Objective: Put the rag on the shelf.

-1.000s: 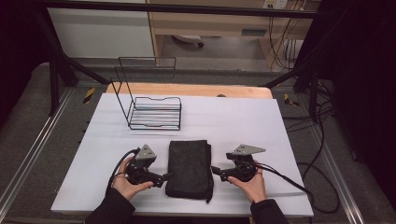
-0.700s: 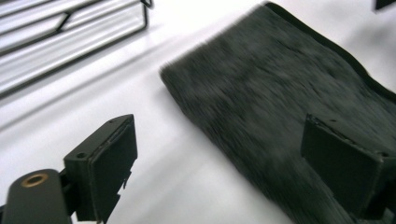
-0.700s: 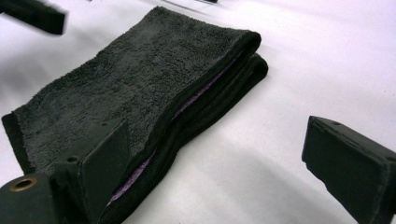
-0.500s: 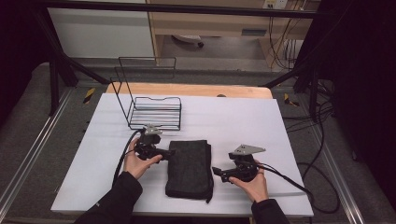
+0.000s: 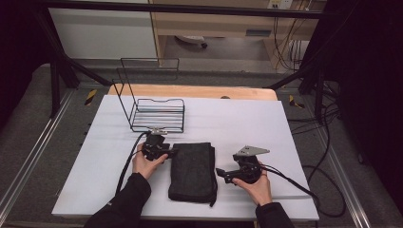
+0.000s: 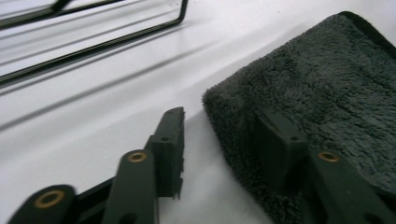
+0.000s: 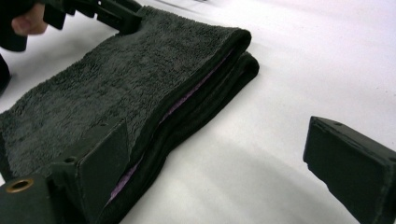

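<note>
Now the folded dark towel (image 5: 192,172) lies mid-table, long axis running away from the person. L gripper (image 5: 167,152) at its far-left corner, jaws just been closing astride the edge. R gripper (image 5: 223,173), jaws wide, beside the right edge.

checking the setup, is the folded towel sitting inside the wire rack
No, the folded dark towel lies flat on the white table, nearer the person than the wire rack and apart from it.

High view looks down the table (image 5: 285,123); both gripper views, close and low, share the towel (image 5: 192,171).
</note>
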Tool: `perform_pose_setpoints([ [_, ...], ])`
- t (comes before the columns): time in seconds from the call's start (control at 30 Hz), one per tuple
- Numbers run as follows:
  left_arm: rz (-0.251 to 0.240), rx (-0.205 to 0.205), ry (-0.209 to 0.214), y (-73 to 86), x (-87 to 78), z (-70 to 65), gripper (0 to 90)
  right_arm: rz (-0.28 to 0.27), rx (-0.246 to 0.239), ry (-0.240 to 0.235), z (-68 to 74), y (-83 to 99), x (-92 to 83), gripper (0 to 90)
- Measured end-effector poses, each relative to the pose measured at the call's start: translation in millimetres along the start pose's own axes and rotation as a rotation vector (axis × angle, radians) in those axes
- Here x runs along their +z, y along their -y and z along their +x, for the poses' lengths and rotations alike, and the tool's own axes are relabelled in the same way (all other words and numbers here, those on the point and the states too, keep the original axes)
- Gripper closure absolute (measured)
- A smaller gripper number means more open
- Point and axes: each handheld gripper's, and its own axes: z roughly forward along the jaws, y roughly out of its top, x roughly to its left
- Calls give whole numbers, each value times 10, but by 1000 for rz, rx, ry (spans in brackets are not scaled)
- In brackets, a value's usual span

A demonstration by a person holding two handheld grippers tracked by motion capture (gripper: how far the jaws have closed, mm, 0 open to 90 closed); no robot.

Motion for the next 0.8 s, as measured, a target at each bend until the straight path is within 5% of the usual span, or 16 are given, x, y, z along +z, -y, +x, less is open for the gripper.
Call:
perform_pose_setpoints([
  [0.27, 3, -22, 47, 19, 17, -26, 723, -14, 29, 22, -85, -101, 53, 47],
  [0.57, -2, -15, 59, 34, 25, -34, 777, -17, 50, 28, -91, -391, 343, 38],
  [0.8, -17, 0, 60, 57, 29, -35, 777, -12, 64, 58, -92, -454, 667, 189],
])
